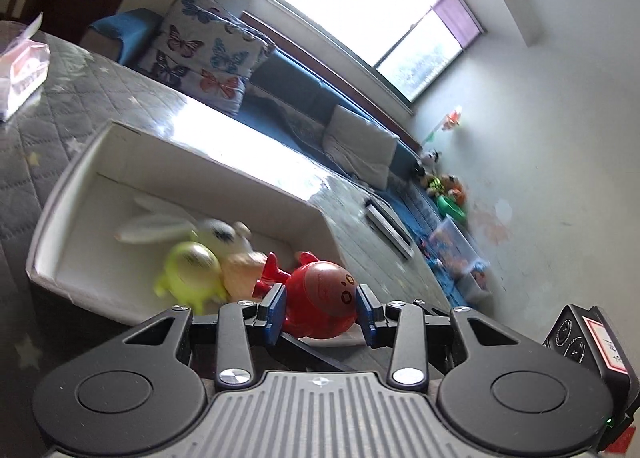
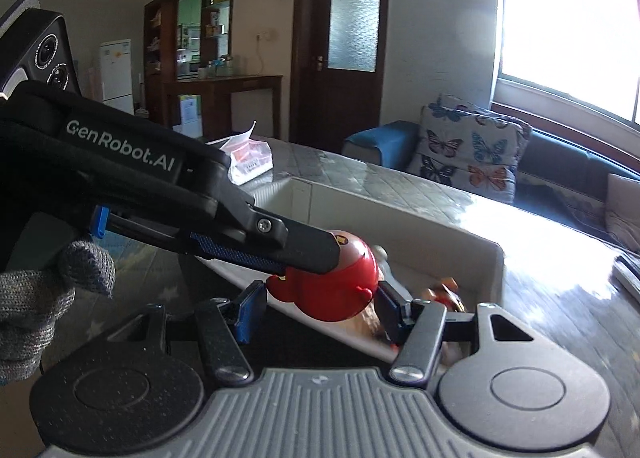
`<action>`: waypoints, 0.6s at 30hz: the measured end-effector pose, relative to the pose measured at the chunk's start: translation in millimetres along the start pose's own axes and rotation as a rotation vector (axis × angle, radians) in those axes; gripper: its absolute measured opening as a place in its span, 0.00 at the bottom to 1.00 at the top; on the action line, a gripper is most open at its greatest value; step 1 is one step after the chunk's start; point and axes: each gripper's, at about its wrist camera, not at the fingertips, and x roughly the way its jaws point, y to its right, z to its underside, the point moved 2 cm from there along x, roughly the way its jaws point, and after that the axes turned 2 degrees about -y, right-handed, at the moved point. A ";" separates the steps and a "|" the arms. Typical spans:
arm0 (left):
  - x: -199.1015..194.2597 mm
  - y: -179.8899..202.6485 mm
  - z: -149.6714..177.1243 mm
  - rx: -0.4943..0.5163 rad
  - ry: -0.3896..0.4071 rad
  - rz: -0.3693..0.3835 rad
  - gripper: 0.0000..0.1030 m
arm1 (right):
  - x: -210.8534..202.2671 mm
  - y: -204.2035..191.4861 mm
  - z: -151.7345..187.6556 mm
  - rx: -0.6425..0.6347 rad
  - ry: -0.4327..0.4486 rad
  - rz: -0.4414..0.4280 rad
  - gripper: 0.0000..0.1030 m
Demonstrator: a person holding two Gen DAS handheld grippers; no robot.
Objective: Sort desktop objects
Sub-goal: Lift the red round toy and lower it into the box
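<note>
A red round toy figure (image 1: pixel 320 300) sits between the blue pads of my left gripper (image 1: pixel 322 310), which is shut on it near the white box's (image 1: pixel 60 194) front rim. In the box lie a lime-green toy (image 1: pixel 190 274), a white rabbit toy (image 1: pixel 168 222) and a tan toy (image 1: pixel 240 266). In the right wrist view the left gripper (image 2: pixel 304 254) holds the same red toy (image 2: pixel 332 290) from the left. My right gripper (image 2: pixel 320 308) stands open with its pads on either side of the red toy. The white box (image 2: pixel 460 234) lies behind.
The table has a grey quilted cover (image 1: pixel 60 98) under glass. A tissue pack (image 1: pixel 22 66) lies at its far end, also in the right wrist view (image 2: pixel 250 162). A butterfly cushion (image 1: pixel 204 54) and blue sofa (image 1: pixel 304 98) stand beyond the table. A remote (image 1: pixel 390 230) lies on the table's right.
</note>
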 end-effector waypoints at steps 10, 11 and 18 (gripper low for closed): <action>8.9 -50.3 -30.9 -0.102 0.002 -0.061 0.39 | 61.7 -0.8 -26.3 -0.008 -0.066 -0.090 0.58; 8.8 -53.2 -31.3 -0.104 0.002 -0.069 0.39 | 66.5 -1.6 -26.7 -0.010 -0.074 -0.096 0.58; 11.6 -67.7 -36.7 -0.136 0.007 -0.088 0.39 | 87.1 1.4 -32.4 0.004 -0.098 -0.126 0.58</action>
